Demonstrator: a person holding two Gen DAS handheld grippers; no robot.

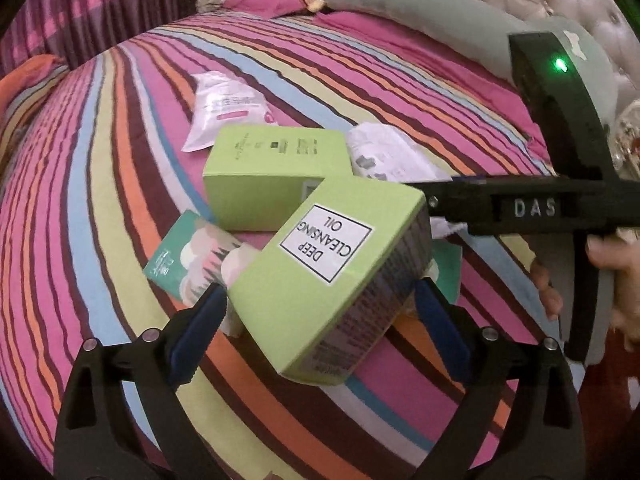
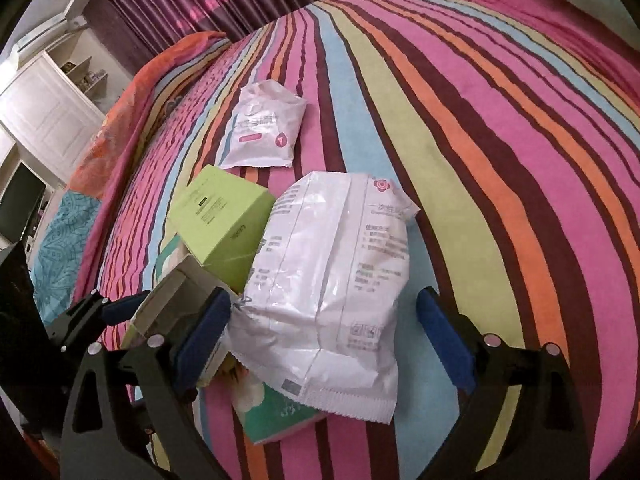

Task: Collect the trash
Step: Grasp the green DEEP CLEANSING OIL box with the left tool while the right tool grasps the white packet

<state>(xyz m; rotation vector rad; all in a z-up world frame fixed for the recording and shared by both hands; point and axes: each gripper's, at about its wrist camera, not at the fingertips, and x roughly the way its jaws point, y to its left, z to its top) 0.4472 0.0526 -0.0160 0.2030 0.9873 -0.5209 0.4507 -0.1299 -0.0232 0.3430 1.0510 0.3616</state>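
Your left gripper point(image 1: 320, 316) gaping around the green cleansing-oil box point(image 1: 332, 280), pads not pressing, your right gripper point(image 2: 324, 340) wide astride the white plastic bag point(image 2: 332, 280), second green box point(image 2: 224, 220) beyond, all on the striped bedspread point(image 2: 480, 120)

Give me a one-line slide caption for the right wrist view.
Open right gripper straddling a white plastic bag among green boxes on a striped bedspread.
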